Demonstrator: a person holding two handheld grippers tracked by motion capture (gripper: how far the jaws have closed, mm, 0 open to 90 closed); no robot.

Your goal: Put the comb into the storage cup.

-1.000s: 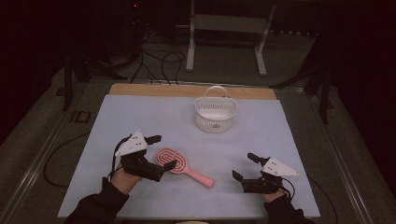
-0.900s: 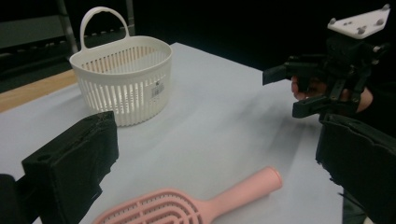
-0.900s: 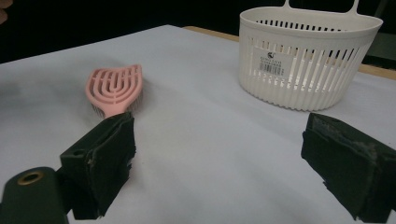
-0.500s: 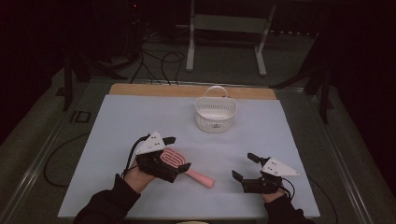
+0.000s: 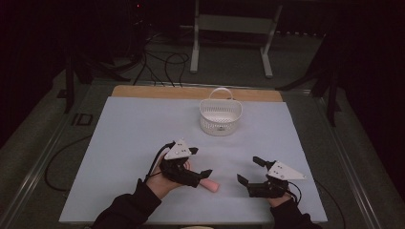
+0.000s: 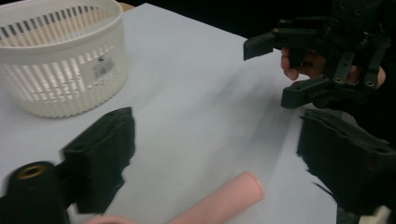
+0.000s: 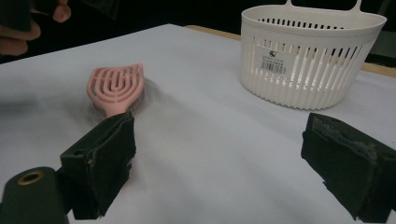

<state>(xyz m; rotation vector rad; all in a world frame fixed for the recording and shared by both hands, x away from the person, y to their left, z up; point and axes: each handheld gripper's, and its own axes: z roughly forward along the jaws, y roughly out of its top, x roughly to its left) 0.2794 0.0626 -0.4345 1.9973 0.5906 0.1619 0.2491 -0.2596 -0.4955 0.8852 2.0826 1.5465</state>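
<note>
Left gripper point(image 5: 198, 175) jaws wide apart over pink hairbrush point(image 6: 219, 200), seemingly not gripping; right gripper point(image 5: 252, 171) released.

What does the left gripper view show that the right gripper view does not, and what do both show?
Left gripper view alone: the pink brush handle lying between the open left fingers, and, farther off, the right gripper in a hand, also open.

Right gripper view alone: the slotted brush head, lying flat on the table, and part of the other hand at the top left.

Both: the white basket standing upright and the pale table sheet.
</note>
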